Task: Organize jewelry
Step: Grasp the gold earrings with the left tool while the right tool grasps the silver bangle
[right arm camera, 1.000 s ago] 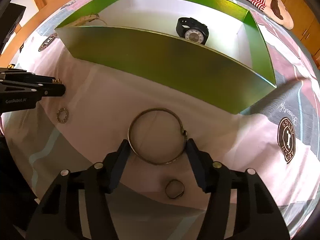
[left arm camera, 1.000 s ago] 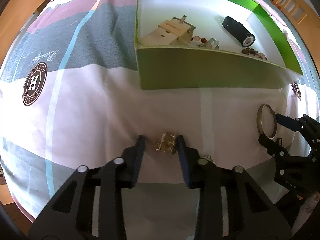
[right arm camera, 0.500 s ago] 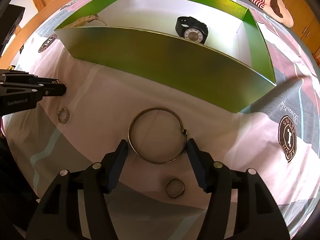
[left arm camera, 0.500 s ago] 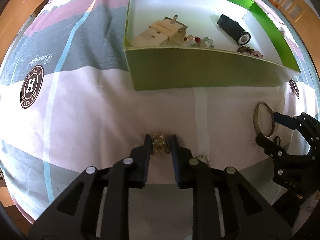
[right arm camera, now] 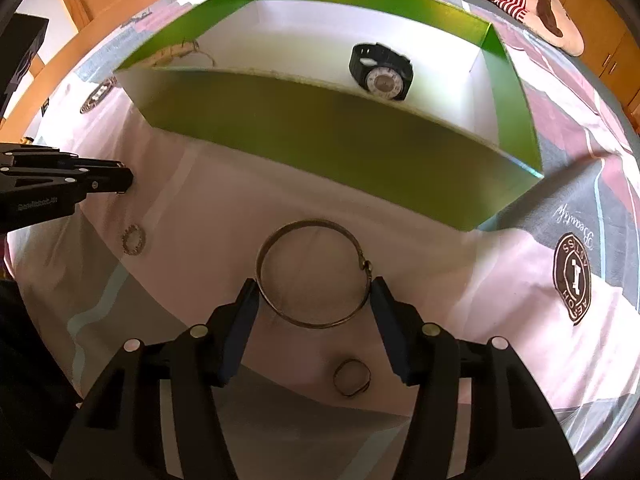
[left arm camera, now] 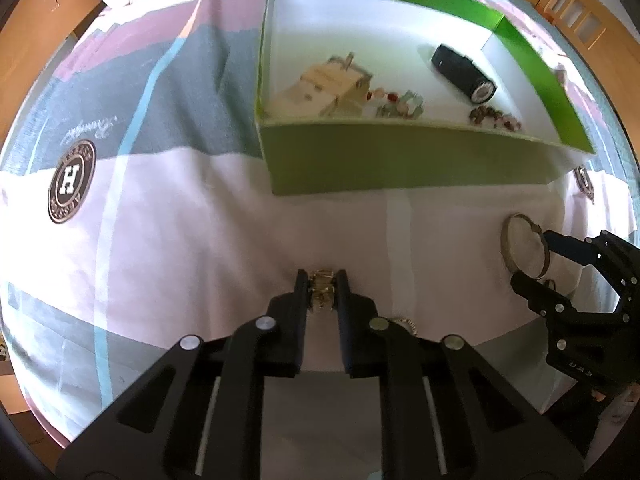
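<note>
My left gripper (left arm camera: 322,285) is shut on a small gold chain bracelet (left arm camera: 322,292), just above the bedsheet in front of the green box (left arm camera: 400,160). My right gripper (right arm camera: 314,300) is open, its fingers on either side of a thin metal bangle (right arm camera: 312,280) lying on the sheet. The bangle also shows in the left wrist view (left arm camera: 524,246). A small ring (right arm camera: 352,378) lies under the right gripper. A small beaded ring (right arm camera: 133,239) lies to its left. The box holds a black watch (right arm camera: 380,72), a beige strap (left arm camera: 320,88) and bead bracelets (left arm camera: 494,116).
The box's near wall (right arm camera: 320,136) stands between the grippers and the box floor. The sheet has round logo prints (left arm camera: 72,182). Wooden furniture (right arm camera: 600,12) rings the bed. The left gripper appears at the left edge of the right wrist view (right arm camera: 116,182).
My left gripper has closed on the gold chain bracelet and lifted slightly. My right gripper has stayed open around the bangle.
</note>
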